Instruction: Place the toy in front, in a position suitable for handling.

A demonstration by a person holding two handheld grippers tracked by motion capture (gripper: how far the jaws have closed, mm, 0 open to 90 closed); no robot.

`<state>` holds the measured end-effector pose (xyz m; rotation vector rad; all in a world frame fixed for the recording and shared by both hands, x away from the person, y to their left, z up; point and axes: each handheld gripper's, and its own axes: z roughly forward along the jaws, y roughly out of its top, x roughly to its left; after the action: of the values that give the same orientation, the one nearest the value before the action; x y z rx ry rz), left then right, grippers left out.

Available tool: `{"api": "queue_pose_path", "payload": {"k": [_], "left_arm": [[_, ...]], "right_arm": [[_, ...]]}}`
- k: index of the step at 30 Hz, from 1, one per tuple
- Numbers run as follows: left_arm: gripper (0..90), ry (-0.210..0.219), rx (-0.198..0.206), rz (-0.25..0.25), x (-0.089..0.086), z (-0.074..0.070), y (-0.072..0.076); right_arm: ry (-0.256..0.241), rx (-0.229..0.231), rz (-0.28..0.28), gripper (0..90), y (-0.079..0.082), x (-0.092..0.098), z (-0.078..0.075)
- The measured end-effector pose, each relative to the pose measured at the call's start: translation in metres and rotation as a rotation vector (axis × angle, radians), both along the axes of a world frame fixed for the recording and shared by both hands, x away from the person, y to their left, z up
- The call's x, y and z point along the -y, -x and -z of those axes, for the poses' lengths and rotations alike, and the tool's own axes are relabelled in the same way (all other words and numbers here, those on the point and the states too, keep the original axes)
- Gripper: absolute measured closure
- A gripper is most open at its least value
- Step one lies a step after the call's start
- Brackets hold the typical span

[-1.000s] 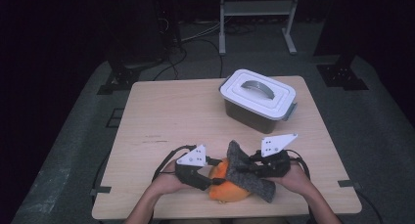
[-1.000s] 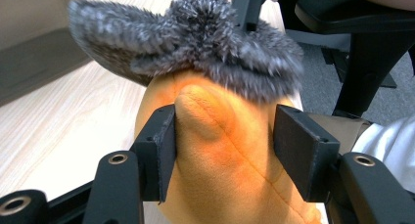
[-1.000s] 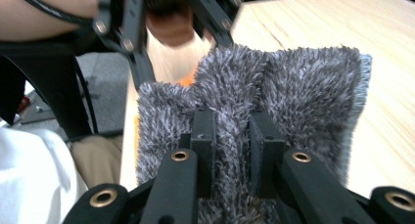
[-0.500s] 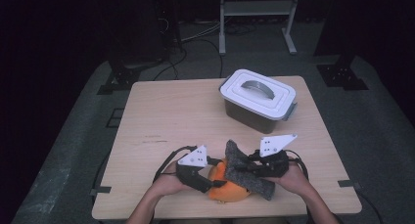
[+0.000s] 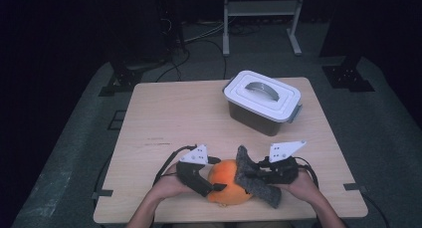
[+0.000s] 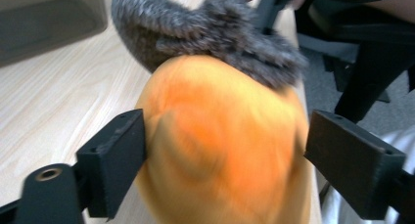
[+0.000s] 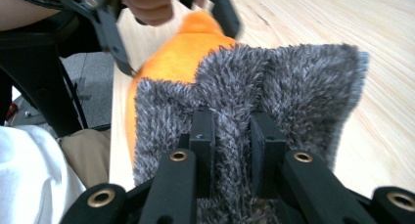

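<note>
Left gripper (image 6: 222, 150): jaws spread wide around orange cushion (image 6: 220, 145), one touching, other just clear. Right gripper (image 7: 232, 131): jaws pinched tight on grey cloth (image 7: 274, 87) draped over cushion.

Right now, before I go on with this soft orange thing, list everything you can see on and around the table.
Orange soft ball: one, orange, at the table's near edge between the two grippers.
Fuzzy cloth: one, grey, against the ball's right side.
Lidded box: one, white lid with a grey handle over a dark body, on the table's far right part.
Table: one, light wood.
Metal stand: one, pale grey, on the floor beyond the table.
Floor cables: several, dark, beyond the table.
Left gripper: one, black, its jaws spread on either side of the ball.
Right gripper: one, black, shut on the fuzzy cloth.
Hands: two, at the near edge, holding the grippers.
</note>
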<state>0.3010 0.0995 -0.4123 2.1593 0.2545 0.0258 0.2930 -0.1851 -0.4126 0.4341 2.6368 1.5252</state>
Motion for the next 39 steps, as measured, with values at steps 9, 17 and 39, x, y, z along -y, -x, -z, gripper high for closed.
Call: {"api": "queue_pose_path", "payload": {"k": [9, 17, 39], "left_arm": [[45.8, 0.045, 0.139, -0.068, 0.0, -0.002, 0.005], [43.6, 0.075, 0.172, -0.074, -0.002, 0.006, 0.001], [43.6, 0.06, 0.036, -0.014, -0.024, 0.004, -0.008]], "right_arm": [[-0.001, 0.047, 0.026, 75.0, 0.0, -0.005, -0.009], [-0.061, 0.061, 0.127, 75.1, -0.017, 0.002, -0.012], [-0.004, 0.04, 0.046, 74.8, -0.005, 0.0, 0.002]]}}
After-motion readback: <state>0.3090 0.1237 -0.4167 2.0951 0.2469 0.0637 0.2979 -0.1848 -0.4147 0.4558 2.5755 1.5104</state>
